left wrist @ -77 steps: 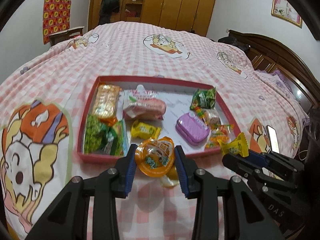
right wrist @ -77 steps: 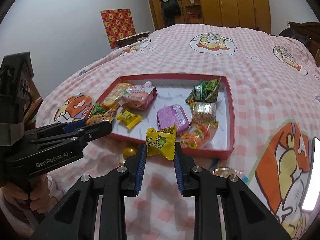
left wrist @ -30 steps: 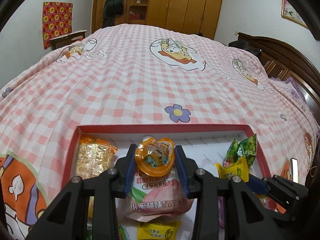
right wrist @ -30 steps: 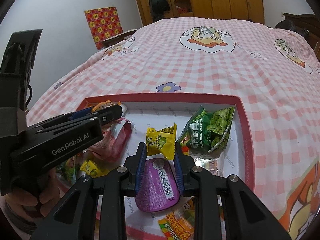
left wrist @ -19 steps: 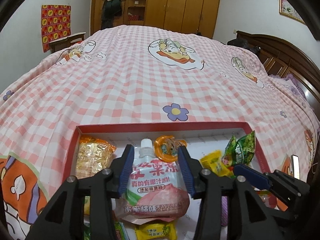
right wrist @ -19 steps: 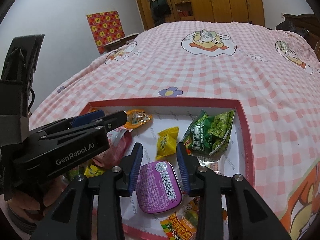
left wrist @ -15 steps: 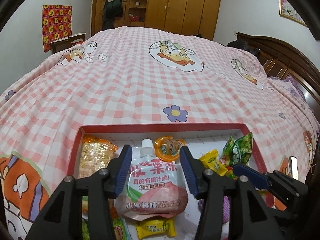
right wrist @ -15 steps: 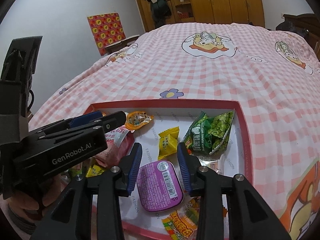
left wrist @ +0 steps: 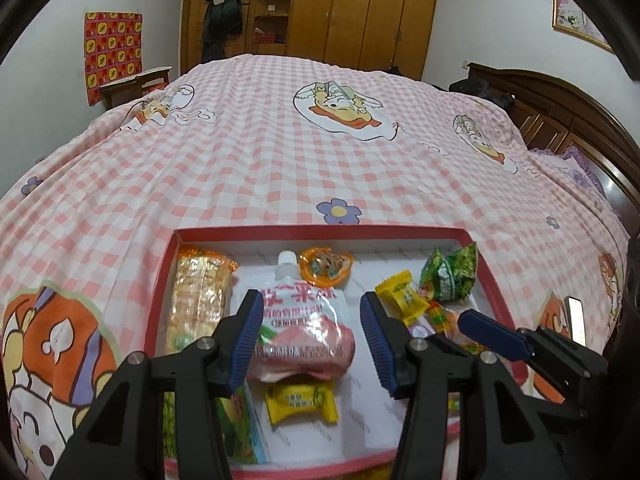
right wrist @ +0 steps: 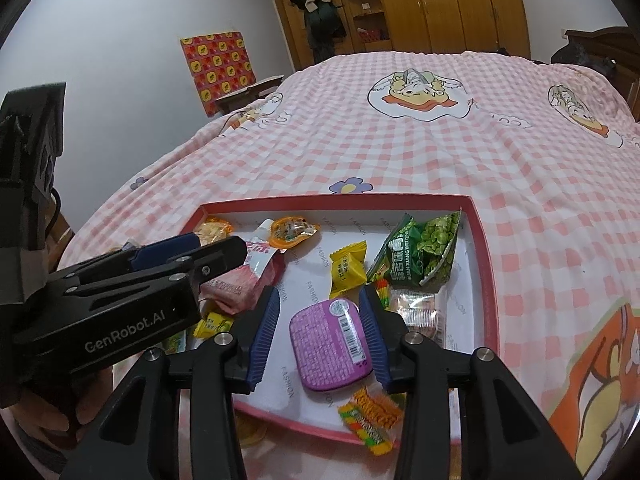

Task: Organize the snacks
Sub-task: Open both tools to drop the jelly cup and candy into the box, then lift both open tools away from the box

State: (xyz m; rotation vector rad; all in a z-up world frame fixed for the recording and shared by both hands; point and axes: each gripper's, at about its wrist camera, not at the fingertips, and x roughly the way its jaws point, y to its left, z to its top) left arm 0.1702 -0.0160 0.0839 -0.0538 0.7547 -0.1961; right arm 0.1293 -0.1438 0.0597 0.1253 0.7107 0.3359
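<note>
Both our left gripper (left wrist: 312,336) and right gripper (right wrist: 318,330) hang spread and empty over the red tray (right wrist: 478,240). Near its far rim lie the jelly cup (left wrist: 326,266) and yellow candy (right wrist: 347,267): light, crinkly, probably slippery, best pinched across the middle.

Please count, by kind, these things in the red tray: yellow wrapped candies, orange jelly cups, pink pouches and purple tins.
yellow wrapped candies: 2
orange jelly cups: 1
pink pouches: 1
purple tins: 1
Total: 5
</note>
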